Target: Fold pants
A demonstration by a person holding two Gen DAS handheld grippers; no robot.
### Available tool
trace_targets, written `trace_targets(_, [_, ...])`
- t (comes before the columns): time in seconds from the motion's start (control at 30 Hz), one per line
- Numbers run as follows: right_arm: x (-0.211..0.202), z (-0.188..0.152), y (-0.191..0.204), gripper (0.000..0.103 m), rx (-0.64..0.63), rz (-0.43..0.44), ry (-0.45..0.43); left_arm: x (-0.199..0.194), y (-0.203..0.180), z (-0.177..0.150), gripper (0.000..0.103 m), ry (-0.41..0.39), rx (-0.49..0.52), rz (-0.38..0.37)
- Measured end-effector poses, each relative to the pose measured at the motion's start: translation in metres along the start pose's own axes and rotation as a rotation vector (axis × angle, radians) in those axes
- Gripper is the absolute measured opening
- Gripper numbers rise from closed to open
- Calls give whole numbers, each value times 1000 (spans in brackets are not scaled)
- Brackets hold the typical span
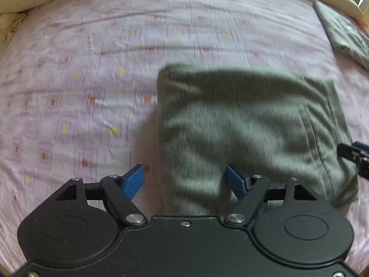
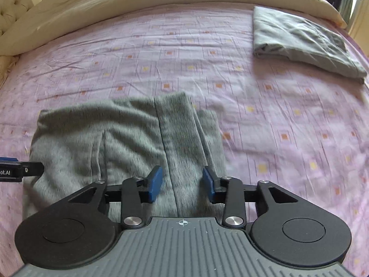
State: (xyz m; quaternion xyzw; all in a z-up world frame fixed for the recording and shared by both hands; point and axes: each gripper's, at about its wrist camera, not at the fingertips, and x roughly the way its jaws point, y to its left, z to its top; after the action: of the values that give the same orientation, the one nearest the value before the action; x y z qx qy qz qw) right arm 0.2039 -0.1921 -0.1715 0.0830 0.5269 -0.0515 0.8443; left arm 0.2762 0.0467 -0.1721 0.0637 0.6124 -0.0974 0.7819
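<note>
Grey-green pants [image 1: 249, 124] lie folded into a thick rectangle on the pink patterned bed sheet [image 1: 92, 69]. My left gripper [image 1: 184, 180] hovers over their near left edge with its blue pads wide apart; cloth lies under the gap but the pads do not press it. In the right wrist view the pants [image 2: 120, 138] show their ribbed waistband running toward me. My right gripper [image 2: 182, 182] stands open above that band, pads clear of the cloth. The right gripper's tip [image 1: 355, 154] shows at the pants' right edge, the left gripper's tip [image 2: 20, 168] at their left.
A second folded grey garment [image 2: 299, 43] lies at the far right of the bed [image 2: 276, 115], also seen as a grey garment [image 1: 341, 32] in the left view. A cream duvet [image 2: 138, 2] is bunched along the far side, with a tufted headboard [image 2: 11, 7] at the left.
</note>
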Motion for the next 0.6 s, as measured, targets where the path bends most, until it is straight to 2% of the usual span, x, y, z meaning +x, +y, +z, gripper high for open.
trace_targets(0.03, [-2,-10,-3,52,3,-2,-16,7,-2,-11,81,26,8,4])
trace_targets(0.1, [-5,-22,-10,74,6,-4,-35,9,-1,-27,91,13,-8,-5])
trace_targets(0.17, [-5,-25,-19,77,41,29,-29,8,4,-33,95,-6,-35,-2])
trace_targets(0.23, [-2,-22,-27,80,65,57,-20,9,12,-30,95,-14,-68,-31])
trace_targets(0.37, [11,-12,-34,82,55,117,-5,17,23,-14,99,-50,-102,-45])
trace_targets(0.47, [26,-4,-40,85,83,180,19,29,27,4,103,-46,-124,-73])
trace_targets(0.6, [39,6,-41,87,123,227,33,43,29,18,103,-23,-147,-123])
